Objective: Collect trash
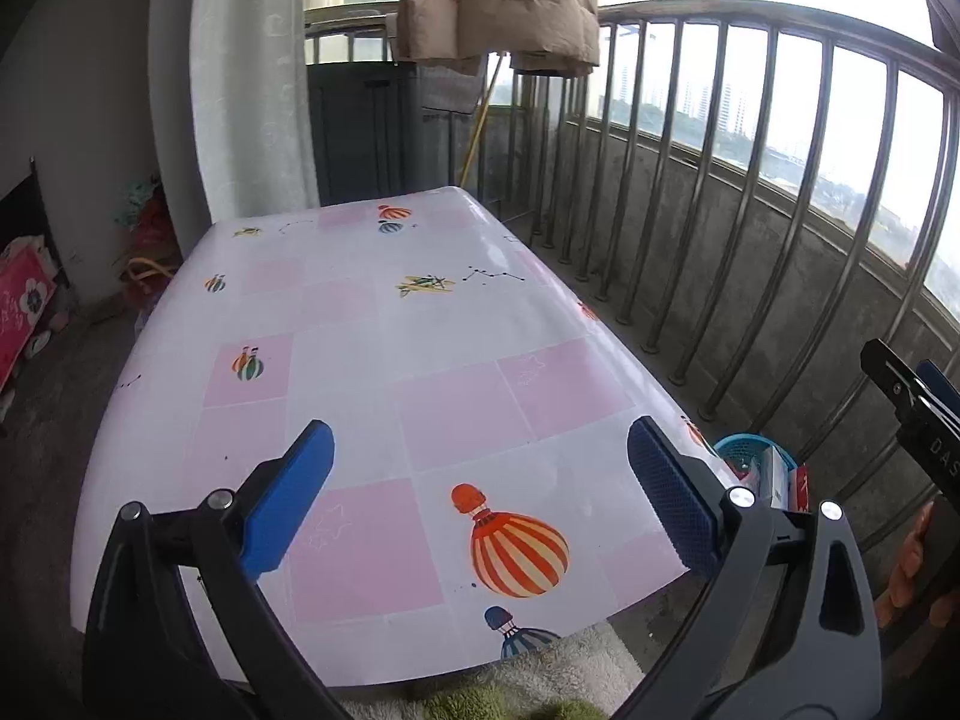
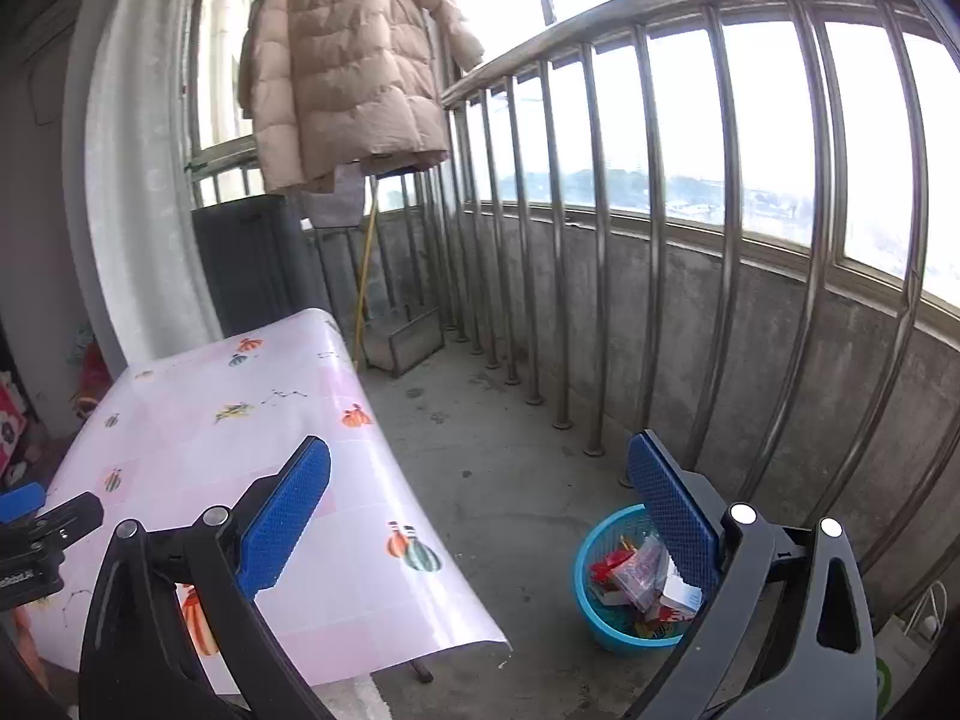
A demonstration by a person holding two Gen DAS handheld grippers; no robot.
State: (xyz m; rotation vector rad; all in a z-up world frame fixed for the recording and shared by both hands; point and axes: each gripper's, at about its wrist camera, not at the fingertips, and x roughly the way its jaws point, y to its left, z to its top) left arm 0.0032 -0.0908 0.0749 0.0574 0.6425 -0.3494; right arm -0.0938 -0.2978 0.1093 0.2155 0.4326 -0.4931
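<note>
A blue plastic basket (image 2: pixel 591 600) stands on the concrete floor right of the table, with wrappers and small packets (image 2: pixel 642 576) piled inside; in the left wrist view its rim (image 1: pixel 741 447) peeks out behind the right finger. My left gripper (image 1: pixel 480 492) hovers open over the near end of the low table (image 1: pixel 420 348), nothing between its blue pads. My right gripper (image 2: pixel 480 510) is open too, high above the gap between table (image 2: pixel 252 420) and basket, empty. No loose trash shows on the tabletop, which has a pink-check balloon cover.
A steel railing (image 2: pixel 660 240) on a concrete parapet runs along the right. A beige padded coat (image 2: pixel 342 60) hangs at the back above a dark cabinet (image 2: pixel 252 258). A dustpan (image 2: pixel 408 342) and yellow-handled broom lean by the rail. Bags and clutter (image 1: pixel 144 228) sit far left.
</note>
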